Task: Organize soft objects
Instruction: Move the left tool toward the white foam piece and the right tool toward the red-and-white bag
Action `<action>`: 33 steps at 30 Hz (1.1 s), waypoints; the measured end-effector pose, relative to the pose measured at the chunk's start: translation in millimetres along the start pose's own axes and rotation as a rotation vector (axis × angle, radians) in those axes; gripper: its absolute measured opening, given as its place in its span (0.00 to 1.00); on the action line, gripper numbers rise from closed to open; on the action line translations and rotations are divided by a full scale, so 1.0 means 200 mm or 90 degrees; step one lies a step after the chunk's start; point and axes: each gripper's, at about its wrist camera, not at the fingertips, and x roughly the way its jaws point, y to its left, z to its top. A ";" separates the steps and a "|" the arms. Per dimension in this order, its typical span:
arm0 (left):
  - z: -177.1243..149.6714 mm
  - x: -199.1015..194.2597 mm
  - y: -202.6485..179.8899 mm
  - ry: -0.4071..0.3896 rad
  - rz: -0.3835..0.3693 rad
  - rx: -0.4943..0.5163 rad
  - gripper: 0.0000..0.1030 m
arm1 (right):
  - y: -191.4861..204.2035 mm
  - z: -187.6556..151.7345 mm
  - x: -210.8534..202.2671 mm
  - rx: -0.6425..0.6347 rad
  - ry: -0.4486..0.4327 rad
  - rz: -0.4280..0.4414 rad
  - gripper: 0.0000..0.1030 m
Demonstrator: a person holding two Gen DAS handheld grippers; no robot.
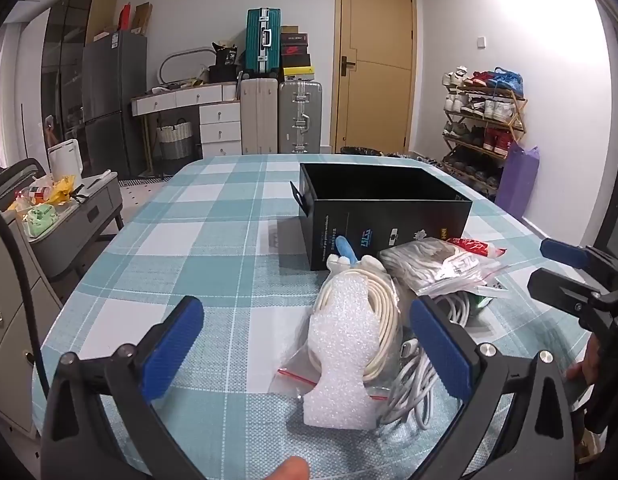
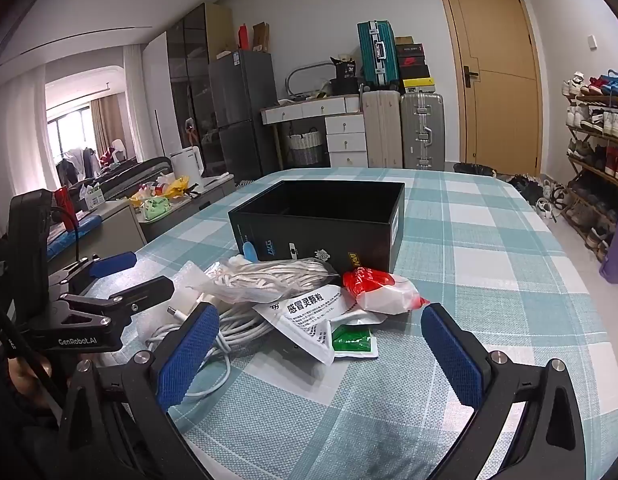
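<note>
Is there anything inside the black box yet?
No, the black box on the checked tablecloth shows only its bare dark inside, and the bagged white rope lies outside in front of it.

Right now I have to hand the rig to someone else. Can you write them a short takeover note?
Left claw: open, holding nothing, over the white foam piece and bagged cable.
Right claw: open, holding nothing, over the medicine sachets.
Things: all the soft items sit in one pile on the checked tablecloth, just in front of the open black box: bagged white rope, loose white cable, red-and-white bag, green sachet.
Done: nothing visibly sorted; what shows of the box interior looks empty.
Left: likely move each item into the box, one at a time.
</note>
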 end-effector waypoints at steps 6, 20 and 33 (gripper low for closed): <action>0.00 0.01 -0.01 -0.002 0.003 0.010 1.00 | 0.00 0.00 0.01 -0.001 0.002 -0.004 1.00; -0.01 0.00 0.02 0.016 -0.006 -0.005 1.00 | 0.01 0.01 -0.01 -0.010 -0.003 -0.019 1.00; -0.01 0.02 0.01 0.047 -0.016 0.013 1.00 | -0.03 0.03 0.02 0.004 0.023 -0.027 1.00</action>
